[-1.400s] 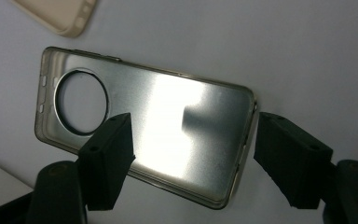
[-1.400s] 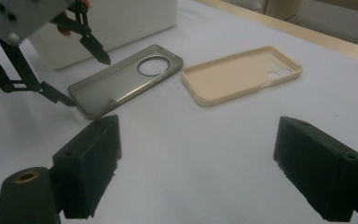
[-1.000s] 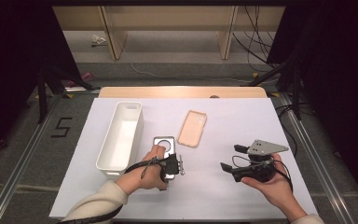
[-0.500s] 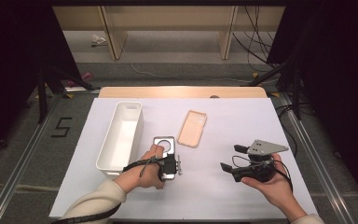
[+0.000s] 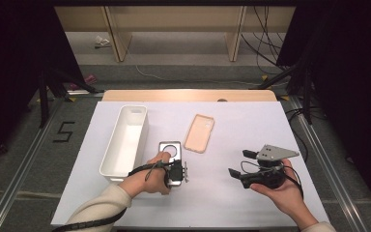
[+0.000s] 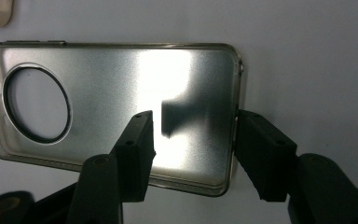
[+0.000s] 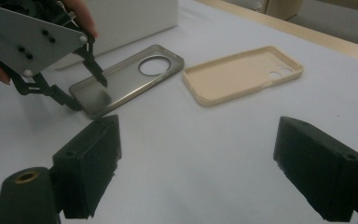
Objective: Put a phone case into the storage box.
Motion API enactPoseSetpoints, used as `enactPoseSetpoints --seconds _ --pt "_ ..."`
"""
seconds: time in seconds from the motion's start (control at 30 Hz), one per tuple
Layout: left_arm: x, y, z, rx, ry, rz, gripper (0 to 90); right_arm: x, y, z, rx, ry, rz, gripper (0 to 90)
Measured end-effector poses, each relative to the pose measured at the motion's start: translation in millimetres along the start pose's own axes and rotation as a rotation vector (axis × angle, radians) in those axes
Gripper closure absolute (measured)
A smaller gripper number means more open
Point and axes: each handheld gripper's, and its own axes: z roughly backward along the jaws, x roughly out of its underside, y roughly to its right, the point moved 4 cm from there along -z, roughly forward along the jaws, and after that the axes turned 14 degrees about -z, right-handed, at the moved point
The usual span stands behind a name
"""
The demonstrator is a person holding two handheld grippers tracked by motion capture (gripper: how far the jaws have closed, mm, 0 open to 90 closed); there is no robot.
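The step in hand is the grasp of the grey phone case, which lies flat on the worktop just right of the white bin, at 9 o'clock from the beige phone case.

The left claw straddles the near short end of the grey case. One jaw stands over the case's inner face; the other stands outside its end wall. The jaws have just been closing with the case edge between them. The outer pad appears to touch the rim, but the inner pad is apart from it, so the grip is not yet made; contact at the outer pad is hard to confirm from this angle.

The right claw hovers with its jaws spread wide and nothing between them, at 3 o'clock from the left hand.

Next move, as judged: close the left jaws fully on the end wall, confirm a firm pinch, then lift. The bin at 9 o'clock is a likely destination.
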Motion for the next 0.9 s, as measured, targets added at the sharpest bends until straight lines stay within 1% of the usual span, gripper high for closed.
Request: enactPoseSetpoints --seconds 0.13,0.2,0.23,0.27,0.5,0.53,0.57,0.7,0.73,0.8,0.9 --pt "0.1 0.0 0.2 0.015 0.004 -0.007 51.0 0.0 -0.2 0.0 -0.001 0.000 0.001 15.6" --pt "-0.2 -0.3 0.0 0.015 0.007 -0.017 53.2 0.0 -0.2 0.0 -0.001 -0.001 0.001 15.7" --pt "-0.4 0.5 -0.1 0.022 0.008 -0.012 54.0 0.0 -0.2 0.0 -0.001 0.000 0.000 15.7" --pt "-0.6 0.6 -0.1 0.029 0.009 -0.020 54.8 -0.1 -0.2 -0.1 -0.001 0.001 0.000 15.7" --pt "-1.3 1.6 0.2 0.042 0.013 -0.032 61.1 0.1 -0.3 -0.1 -0.002 -0.001 0.001 15.7" --pt "-1.4 1.8 0.3 0.044 0.014 -0.037 63.6 0.1 -0.3 -0.2 -0.002 -0.002 0.001 15.7" --pt "-1.5 1.8 0.4 0.044 0.014 -0.043 63.6 0.1 -0.3 -0.2 -0.002 -0.002 0.001 15.7" --pt "-2.0 4.1 0.6 0.059 0.017 -0.045 70.1 0.3 -0.5 -0.3 -0.005 -0.005 0.001 15.7" --pt "-2.0 3.8 0.7 0.060 0.016 -0.053 70.1 0.3 -0.5 -0.3 -0.005 -0.005 0.001 15.7" --pt "-2.1 4.6 0.6 0.066 0.019 -0.048 71.5 0.4 -0.6 -0.4 -0.006 -0.006 0.001 15.7" --pt "-2.3 4.8 0.8 0.074 0.020 -0.059 74.6 0.4 -0.6 -0.4 -0.006 -0.005 0.001 15.6"
